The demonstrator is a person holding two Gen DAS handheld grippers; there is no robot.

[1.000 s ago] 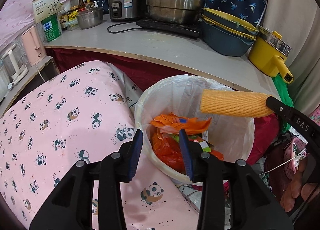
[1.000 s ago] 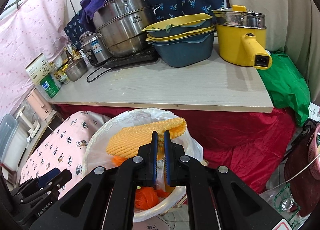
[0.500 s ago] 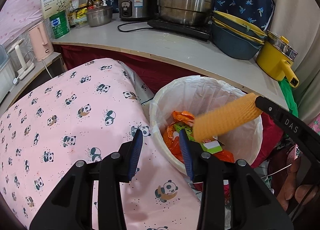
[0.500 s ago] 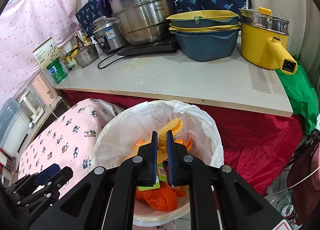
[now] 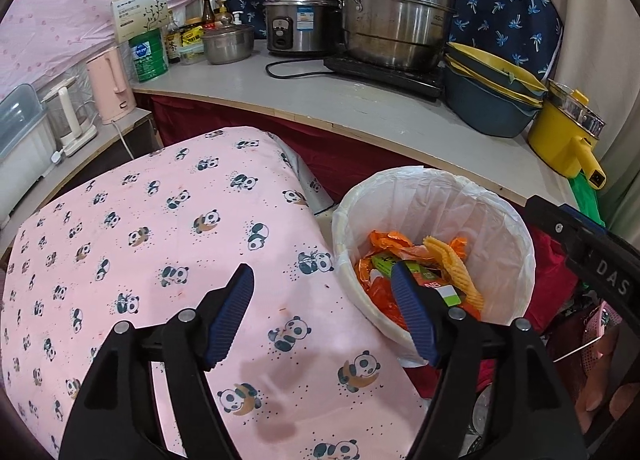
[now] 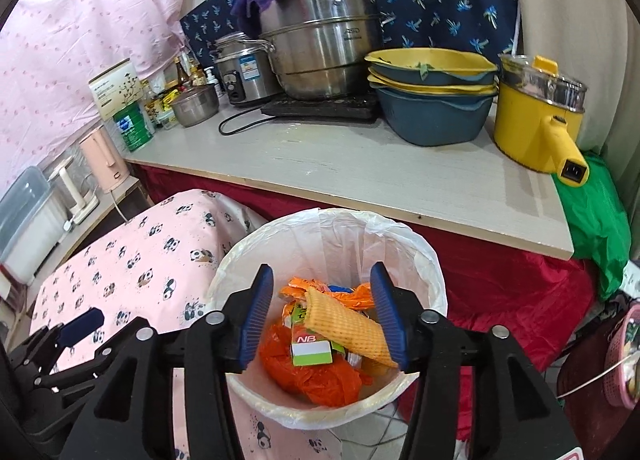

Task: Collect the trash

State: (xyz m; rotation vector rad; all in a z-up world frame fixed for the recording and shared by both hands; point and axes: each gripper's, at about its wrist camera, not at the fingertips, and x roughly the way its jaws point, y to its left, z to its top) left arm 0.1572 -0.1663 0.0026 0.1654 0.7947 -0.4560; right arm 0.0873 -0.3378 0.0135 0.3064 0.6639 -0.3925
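A white-lined trash bin (image 6: 416, 244) stands below the counter; it also shows in the left wrist view (image 5: 516, 228). The orange foam net sleeve (image 6: 348, 326) lies loose inside it on orange plastic bags (image 6: 320, 376) and a green carton (image 6: 312, 348); the sleeve also shows in the left wrist view (image 5: 454, 264). My right gripper (image 6: 326, 316) is open and empty just above the bin. My left gripper (image 5: 324, 316) is open and empty over the pink panda cloth (image 5: 160, 244), at the bin's left rim.
A white counter (image 6: 360, 176) behind the bin carries a steel steamer pot (image 6: 320, 44), rice cooker (image 6: 244, 72), stacked blue-yellow basins (image 6: 432, 100) and a yellow electric pot (image 6: 536, 124). A green bag (image 6: 592, 228) hangs at the right. A pink kettle (image 5: 110, 88) stands at left.
My right gripper opened and let go of the foam sleeve, which fell into the bin. My left gripper opened wider and shifted left over the panda cloth.
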